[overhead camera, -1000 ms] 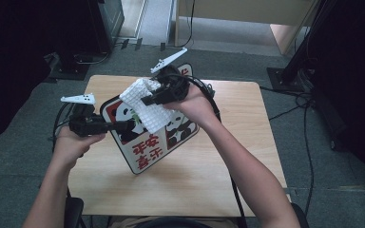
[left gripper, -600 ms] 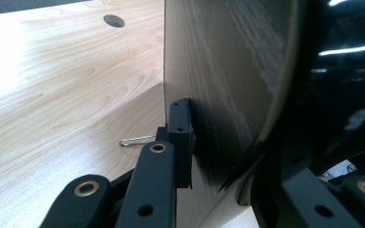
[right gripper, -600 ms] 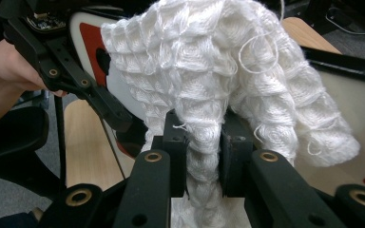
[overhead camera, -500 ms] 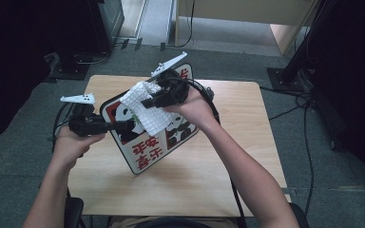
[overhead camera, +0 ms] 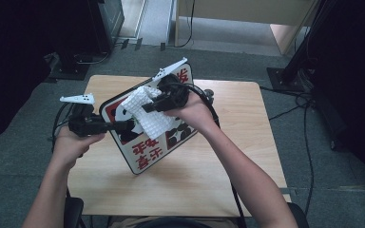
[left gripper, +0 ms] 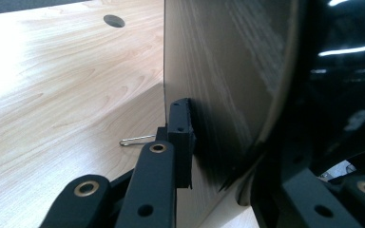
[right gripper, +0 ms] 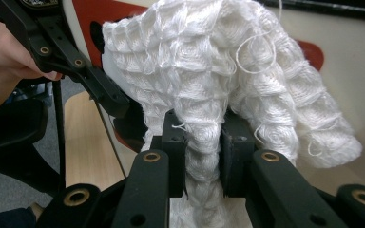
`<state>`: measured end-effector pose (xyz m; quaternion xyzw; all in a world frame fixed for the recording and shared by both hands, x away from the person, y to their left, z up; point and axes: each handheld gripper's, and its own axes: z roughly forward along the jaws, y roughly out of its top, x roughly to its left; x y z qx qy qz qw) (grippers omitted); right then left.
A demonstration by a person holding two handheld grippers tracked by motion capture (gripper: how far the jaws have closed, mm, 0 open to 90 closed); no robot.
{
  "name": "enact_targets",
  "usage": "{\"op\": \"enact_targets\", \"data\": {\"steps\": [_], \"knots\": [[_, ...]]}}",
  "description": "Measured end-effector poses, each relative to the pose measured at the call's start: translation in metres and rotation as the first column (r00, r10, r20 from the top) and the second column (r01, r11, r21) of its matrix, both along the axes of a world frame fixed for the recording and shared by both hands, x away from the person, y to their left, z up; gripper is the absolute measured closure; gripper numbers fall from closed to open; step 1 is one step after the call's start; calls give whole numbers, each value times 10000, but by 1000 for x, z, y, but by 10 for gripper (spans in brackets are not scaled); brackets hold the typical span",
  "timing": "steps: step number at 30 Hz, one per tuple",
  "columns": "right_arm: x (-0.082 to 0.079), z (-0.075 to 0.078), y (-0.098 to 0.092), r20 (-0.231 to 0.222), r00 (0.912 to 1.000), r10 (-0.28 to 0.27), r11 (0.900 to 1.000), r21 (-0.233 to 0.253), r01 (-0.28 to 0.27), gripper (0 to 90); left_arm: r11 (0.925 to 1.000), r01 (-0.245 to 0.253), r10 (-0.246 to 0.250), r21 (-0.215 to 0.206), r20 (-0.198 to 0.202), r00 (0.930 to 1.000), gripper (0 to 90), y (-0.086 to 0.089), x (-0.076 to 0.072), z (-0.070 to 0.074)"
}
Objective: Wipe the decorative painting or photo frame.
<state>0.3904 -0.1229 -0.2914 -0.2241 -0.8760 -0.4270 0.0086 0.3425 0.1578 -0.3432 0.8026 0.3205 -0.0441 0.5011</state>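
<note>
In the high view, the left gripper [overhead camera: 123, 126] pinches the left edge of the tilted panda sign board [overhead camera: 145, 154] above the tabletop [overhead camera: 247, 137]. The right gripper [overhead camera: 148, 107] presses a white waffle cloth [overhead camera: 154, 121] onto its face.

In the left gripper view, the jaws clamp the board's edge.

In the right gripper view, the jaws squeeze the cloth, the board just beyond.

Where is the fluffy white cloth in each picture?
High view: the white cloth lies against the panda board at table centre, held by the right gripper.
Left gripper view: not in it; the board's plain back is there.
Right gripper view: upper centre, pinched between the fingers.
Shared landmark: the board.
</note>
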Motion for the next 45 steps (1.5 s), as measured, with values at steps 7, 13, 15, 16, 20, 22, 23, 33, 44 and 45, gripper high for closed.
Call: {"op": "enact_targets", "data": {"steps": [7,13,15,16,20,22,23,33,44,45], "knots": [[-1,-6,-2,-42,10000,35,10000,-39,-35,759,10000,16,-16,8,17,10000,769,0,0,0],[-2,-14,-1,-125,9999,69,10000,-24,-69,758,10000,10,-10,19,18,10000,768,0,0,0],[-3,-16,-1,-130,9999,82,9999,-76,-83,757,10000,19,-19,23,21,10000,768,0,0,0],[-4,-17,-1,-176,9998,87,9999,-103,-89,757,10000,15,-15,27,23,10000,768,0,0,0],[-5,-21,-2,-145,9998,118,9999,-105,-120,757,10000,32,-32,30,55,10000,767,0,0,0],[-5,-24,-2,-163,9997,156,9998,-82,-157,757,10000,30,-30,25,55,10000,767,0,0,0],[-6,-25,-3,-187,9997,152,9999,-62,-153,756,10000,31,-31,23,55,10000,768,0,0,0],[-8,-37,-5,-223,9995,232,9996,-150,-236,756,10000,33,-33,22,57,10000,767,-1,-1,0],[-11,-51,-7,-354,9990,254,9995,-164,-260,755,10000,27,-27,28,41,10000,766,-1,-1,0],[-11,-52,-7,-390,9989,273,9995,-161,-279,754,10000,28,-28,31,43,10000,766,-1,-1,0]]}}
